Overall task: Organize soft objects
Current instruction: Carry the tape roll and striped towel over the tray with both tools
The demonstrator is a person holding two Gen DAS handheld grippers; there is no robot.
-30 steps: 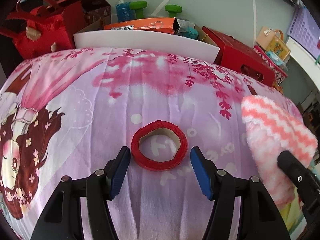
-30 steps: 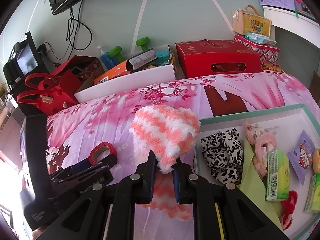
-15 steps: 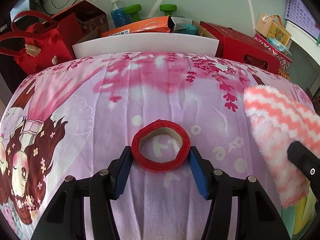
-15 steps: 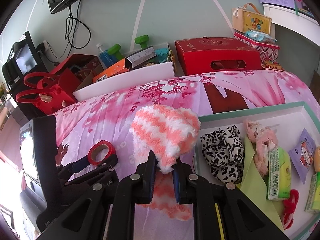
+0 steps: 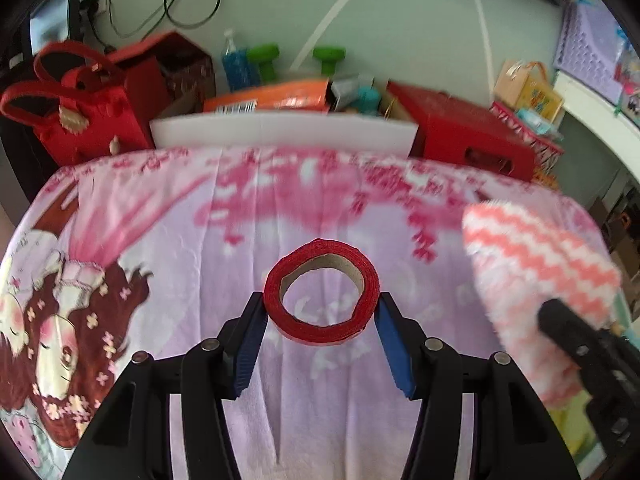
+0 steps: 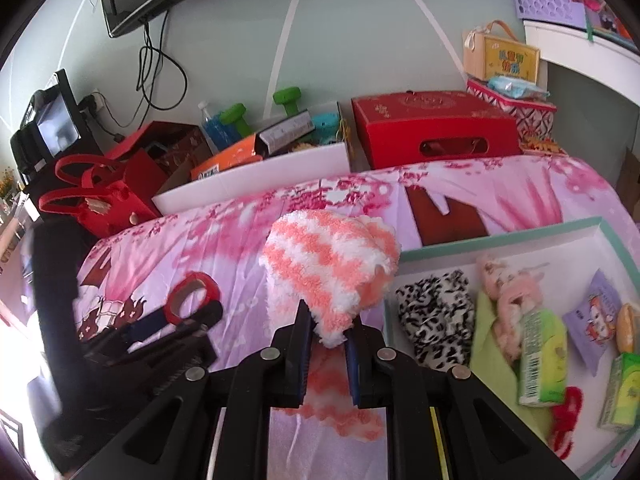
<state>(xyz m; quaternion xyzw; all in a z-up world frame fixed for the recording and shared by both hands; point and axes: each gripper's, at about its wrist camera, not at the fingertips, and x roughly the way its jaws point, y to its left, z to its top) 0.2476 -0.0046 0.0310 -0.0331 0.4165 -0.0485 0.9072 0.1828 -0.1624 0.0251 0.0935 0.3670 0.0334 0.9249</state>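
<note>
At frame centre, the right claw [image 6: 327, 342] is pinching the light, squashy fuzzy sock [image 6: 332, 268] by its edge, while the left claw [image 5: 320, 320] is clamping the stiffer red tape roll [image 5: 321, 292] (across its rim).

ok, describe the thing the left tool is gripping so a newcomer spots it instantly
On the pink cartoon-print bedsheet, look at the left tool. Pinched between its blue pads is the red tape roll: a flat red ring with a cardboard core, unlike the fluffy pink-white sock nearby.

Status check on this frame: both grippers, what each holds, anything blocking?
Left gripper shut on red tape roll, over the pink sheet. Right gripper shut on fuzzy pink-and-white sock, beside the tray. Nothing blocking.
</note>
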